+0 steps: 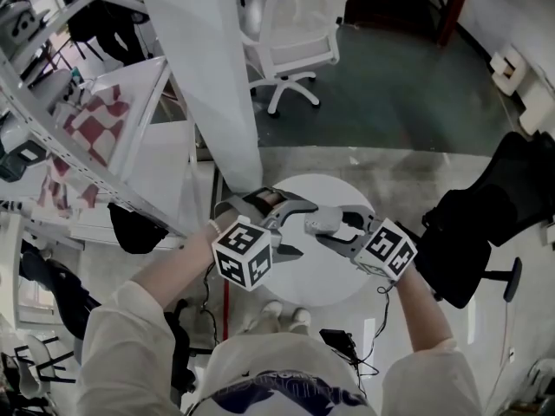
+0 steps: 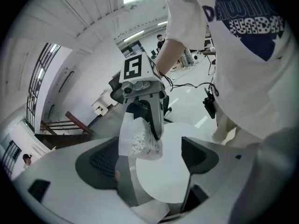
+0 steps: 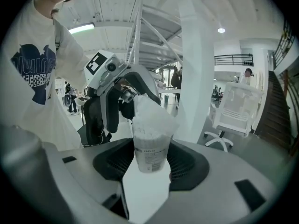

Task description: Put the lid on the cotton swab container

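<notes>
Right tongs (image 3: 151,167) grip swab container (image 3: 150,146) | round white table (image 1: 334,282) | white pillar (image 1: 217,76)

Table: round, white top (image 1: 334,193), standing on the floor; its bare white surface also shows in the left gripper view (image 2: 170,176) and the right gripper view (image 3: 145,195).
Floor: pale and glossy (image 1: 408,167) around the table, dark green (image 1: 390,94) farther off.
Column: white (image 1: 208,76), rising from the floor just beside the table's far left edge.
White chair: on castors (image 1: 295,33), on the dark floor, well apart from the table.
Black chair: (image 1: 486,224) on the pale floor, near the table's right side.
Shoes: white pair (image 1: 284,316) on the floor at the table's near edge.
Black box: (image 1: 336,341) on the floor just beside the shoes, with a cable (image 1: 381,328) near it.
</notes>
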The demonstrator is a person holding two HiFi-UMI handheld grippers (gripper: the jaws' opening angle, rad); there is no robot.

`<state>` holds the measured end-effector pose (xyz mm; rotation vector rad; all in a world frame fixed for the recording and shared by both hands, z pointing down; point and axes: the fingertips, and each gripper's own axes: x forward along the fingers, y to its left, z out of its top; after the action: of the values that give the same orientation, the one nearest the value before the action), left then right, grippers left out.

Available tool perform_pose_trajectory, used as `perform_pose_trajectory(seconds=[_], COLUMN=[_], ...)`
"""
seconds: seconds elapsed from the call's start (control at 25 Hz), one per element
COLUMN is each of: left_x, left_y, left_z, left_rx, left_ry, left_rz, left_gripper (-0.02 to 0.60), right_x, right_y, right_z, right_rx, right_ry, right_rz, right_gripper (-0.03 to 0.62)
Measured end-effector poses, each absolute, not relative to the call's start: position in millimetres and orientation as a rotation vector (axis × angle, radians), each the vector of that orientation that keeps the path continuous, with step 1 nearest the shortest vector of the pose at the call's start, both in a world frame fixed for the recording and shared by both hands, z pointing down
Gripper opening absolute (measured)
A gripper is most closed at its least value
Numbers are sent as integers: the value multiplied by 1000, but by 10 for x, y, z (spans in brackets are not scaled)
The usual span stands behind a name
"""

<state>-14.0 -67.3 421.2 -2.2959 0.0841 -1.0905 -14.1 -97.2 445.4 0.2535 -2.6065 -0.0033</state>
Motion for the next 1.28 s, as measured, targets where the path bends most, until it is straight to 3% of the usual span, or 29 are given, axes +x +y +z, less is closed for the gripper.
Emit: perform_pose_trajectory(seconds=[1.28], left_x=[-342], left_y=[-758], left_z=[4702], left_rx=[-1550], left_ry=[207], left_rz=[-1060], left_gripper=[411], right_x=[-251], right_y=[-899], right_z=[4611], right_rx=[270], right_ry=[-2637], right_rz=[176], right_gripper=[227])
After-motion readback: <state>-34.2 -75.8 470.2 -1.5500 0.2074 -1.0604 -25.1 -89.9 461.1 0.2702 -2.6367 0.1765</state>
